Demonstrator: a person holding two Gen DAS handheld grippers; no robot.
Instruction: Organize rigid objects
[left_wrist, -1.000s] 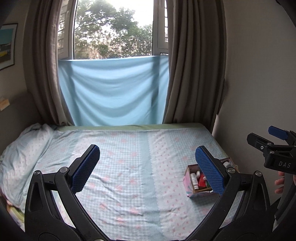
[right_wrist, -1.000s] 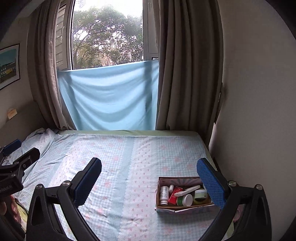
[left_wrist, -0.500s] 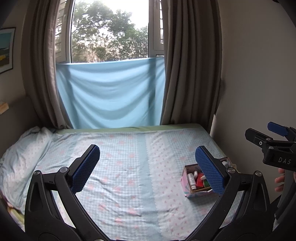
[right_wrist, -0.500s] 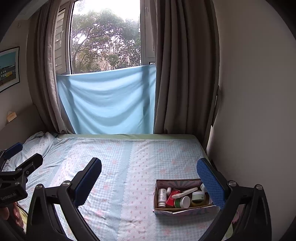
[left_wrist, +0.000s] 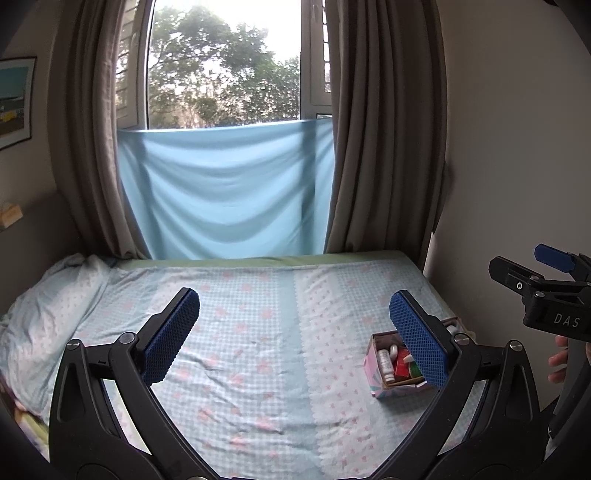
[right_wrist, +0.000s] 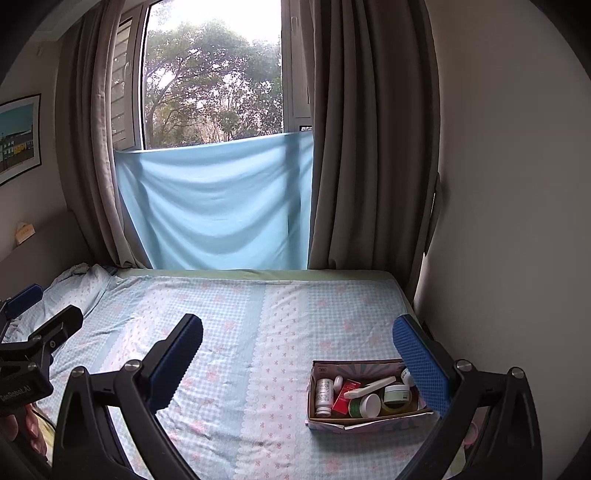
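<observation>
Left wrist: right gripper (left_wrist: 550, 266) body reads "DAS"; both grippers' fingers apart, empty.

Daylight from the window (left_wrist: 221, 62) blows out the sky, room stays dim and soft, fisheye bends curtains (right_wrist: 373, 147), corners vignetted black, slight blur.

box (right_wrist: 369, 415) on bed (right_wrist: 258, 332), right side | bottles (right_wrist: 323, 393) inside box

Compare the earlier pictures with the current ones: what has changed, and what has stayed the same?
Both cameras tilted slightly upward; nothing was grasped or released. The left gripper and right gripper stay open and empty, above the bed. The box of small containers sits unmoved.
</observation>
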